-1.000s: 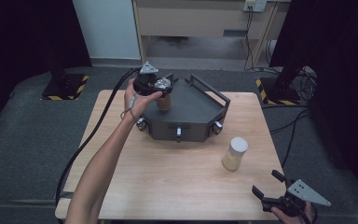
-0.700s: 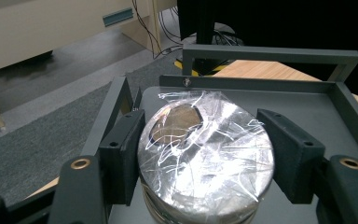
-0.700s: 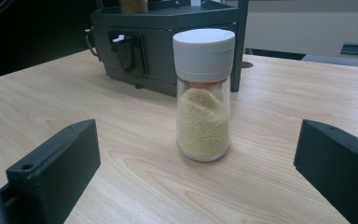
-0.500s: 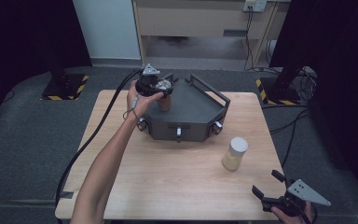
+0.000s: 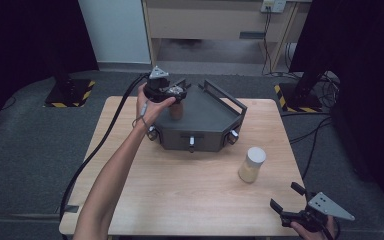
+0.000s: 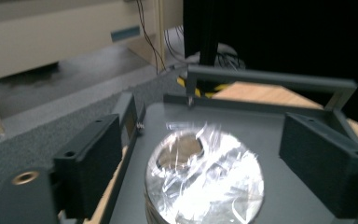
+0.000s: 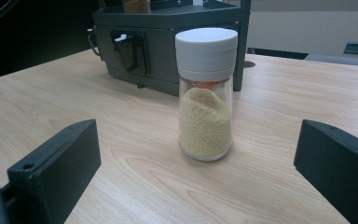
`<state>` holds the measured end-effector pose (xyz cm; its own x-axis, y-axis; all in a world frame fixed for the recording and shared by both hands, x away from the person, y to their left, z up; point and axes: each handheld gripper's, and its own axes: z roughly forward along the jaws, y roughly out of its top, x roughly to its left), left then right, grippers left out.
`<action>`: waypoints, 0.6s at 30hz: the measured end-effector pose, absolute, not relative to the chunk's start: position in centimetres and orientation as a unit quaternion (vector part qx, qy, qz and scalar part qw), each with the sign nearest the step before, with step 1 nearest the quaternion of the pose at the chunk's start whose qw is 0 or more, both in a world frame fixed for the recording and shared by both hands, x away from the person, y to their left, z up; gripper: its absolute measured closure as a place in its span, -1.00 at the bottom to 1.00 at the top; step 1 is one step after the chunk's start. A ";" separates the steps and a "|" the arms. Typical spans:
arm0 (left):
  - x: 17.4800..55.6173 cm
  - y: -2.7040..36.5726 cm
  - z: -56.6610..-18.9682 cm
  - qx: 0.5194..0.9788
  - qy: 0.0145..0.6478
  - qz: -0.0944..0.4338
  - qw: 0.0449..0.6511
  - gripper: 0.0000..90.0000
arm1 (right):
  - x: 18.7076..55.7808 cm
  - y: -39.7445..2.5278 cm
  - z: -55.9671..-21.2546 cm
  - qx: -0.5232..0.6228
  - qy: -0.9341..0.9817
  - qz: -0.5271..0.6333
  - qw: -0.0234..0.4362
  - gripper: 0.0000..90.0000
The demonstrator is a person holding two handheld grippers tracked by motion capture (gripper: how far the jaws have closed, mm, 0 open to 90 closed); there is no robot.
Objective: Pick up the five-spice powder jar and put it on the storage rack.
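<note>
The left tool [image 5: 172,93], jaws open, hovers over a foil-topped jar [image 6: 204,175] on the dark scale [image 5: 205,120], ready to grip. At four o'clock, the right tool [image 5: 292,207] waits open, facing a spice jar [image 7: 206,91].

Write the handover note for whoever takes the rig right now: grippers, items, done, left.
Left gripper: open, jaws either side of the foil-topped jar, not touching it as far as the left gripper view shows.
Right gripper: open, holds nothing, at the near right table corner, facing the white-capped jar.
Foil-topped jar: upright on the dark tray, at its left side.
White-capped jar: upright on the table, right of and nearer than the tray, with yellowish granules in it.
Done: one jar is on the tray.
Left, likely: move the left gripper clear, then see to the white-capped jar with the right.
</note>
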<state>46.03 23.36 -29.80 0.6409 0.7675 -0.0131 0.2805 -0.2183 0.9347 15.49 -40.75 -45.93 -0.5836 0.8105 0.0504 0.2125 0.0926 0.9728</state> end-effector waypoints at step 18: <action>42.7 26.9 -25.7 0.741 0.282 0.227 0.566 -0.87 | 15.6 -40.7 -45.9 0.366 0.692 0.563 0.265 -0.97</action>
